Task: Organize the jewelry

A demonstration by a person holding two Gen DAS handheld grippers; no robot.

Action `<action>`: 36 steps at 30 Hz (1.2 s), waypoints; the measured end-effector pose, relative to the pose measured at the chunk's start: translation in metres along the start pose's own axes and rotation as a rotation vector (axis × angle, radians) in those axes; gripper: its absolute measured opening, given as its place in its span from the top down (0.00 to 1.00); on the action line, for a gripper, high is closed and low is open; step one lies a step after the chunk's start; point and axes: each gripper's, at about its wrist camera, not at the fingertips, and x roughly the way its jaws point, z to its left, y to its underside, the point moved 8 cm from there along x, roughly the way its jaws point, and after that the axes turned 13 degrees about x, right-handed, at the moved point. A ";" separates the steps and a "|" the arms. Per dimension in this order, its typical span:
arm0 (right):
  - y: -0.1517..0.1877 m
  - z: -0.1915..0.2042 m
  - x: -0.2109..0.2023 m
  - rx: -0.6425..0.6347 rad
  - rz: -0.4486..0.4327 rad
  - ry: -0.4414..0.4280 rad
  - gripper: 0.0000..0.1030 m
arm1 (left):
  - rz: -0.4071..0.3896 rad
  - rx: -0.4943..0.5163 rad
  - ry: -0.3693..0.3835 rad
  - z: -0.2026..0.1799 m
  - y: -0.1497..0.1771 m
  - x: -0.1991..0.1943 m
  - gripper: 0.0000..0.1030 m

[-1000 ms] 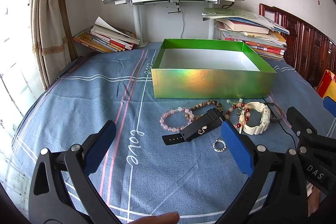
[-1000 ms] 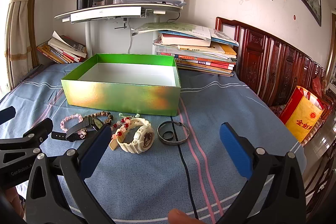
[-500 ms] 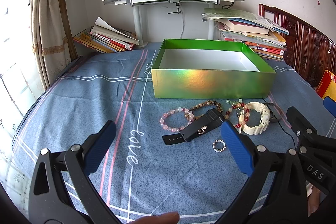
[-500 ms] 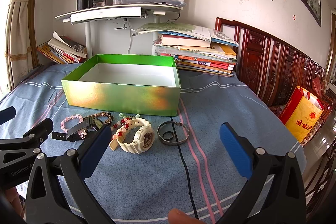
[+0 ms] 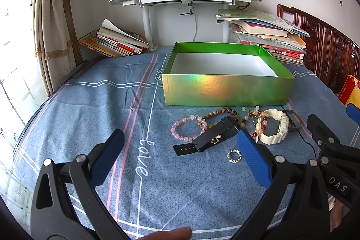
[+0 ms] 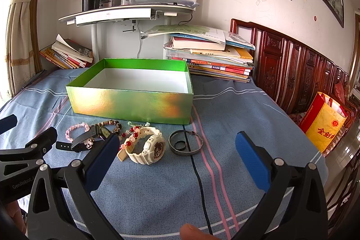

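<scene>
1. Our left gripper (image 5: 180,161) hangs low over the blue bedsheet (image 5: 90,100), jaws spread wide, nothing btw them.
2. Our right gripper (image 6: 177,163) is the same: jaws wide apart, holding nothing, above the sheet.
3. The green box (image 5: 227,91) stands behind the jewelry, no lid; its white inside shows no items.
4. The jewelry lies in a row just in front of the box, on the sheet, not in it.
5. From the left: a pink bead bracelet (image 5: 180,127), then a brown bead bracelet (image 5: 216,113), partly under a black watch (image 5: 213,136) which lies across both.
6. A small silver ring (image 5: 234,156) lies alone, nearer to us than the watch, just beside the left gripper's right finger in the left view.
7. A red and white bead bracelet (image 6: 132,136) touches the cream watch (image 6: 148,147), which lies on its side w/ the dial toward the right camera.
8. Right of it a dark metal bangle (image 6: 185,145) lies flat; a small dark ring (image 6: 179,144) is inside the bangle, perhaps 2 of them, the view is too small to tell.
9. A thin black cable (image 6: 198,174) runs from the bangle area toward us.
10. Stacks of books (image 6: 213,60) are behind the box, by the wall.
</scene>
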 end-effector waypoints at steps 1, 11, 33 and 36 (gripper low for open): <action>-0.001 -0.001 0.000 0.000 0.001 0.000 0.02 | 0.000 0.000 0.000 0.000 0.000 0.000 0.04; -0.001 -0.001 0.000 0.000 0.001 -0.001 0.02 | 0.000 -0.001 0.000 0.000 0.000 0.000 0.04; -0.002 -0.001 -0.001 -0.001 0.000 -0.001 0.02 | 0.000 0.000 0.000 0.000 0.000 0.000 0.04; -0.002 -0.001 -0.001 -0.001 -0.001 -0.001 0.02 | -0.002 0.001 -0.002 -0.009 0.009 0.003 0.04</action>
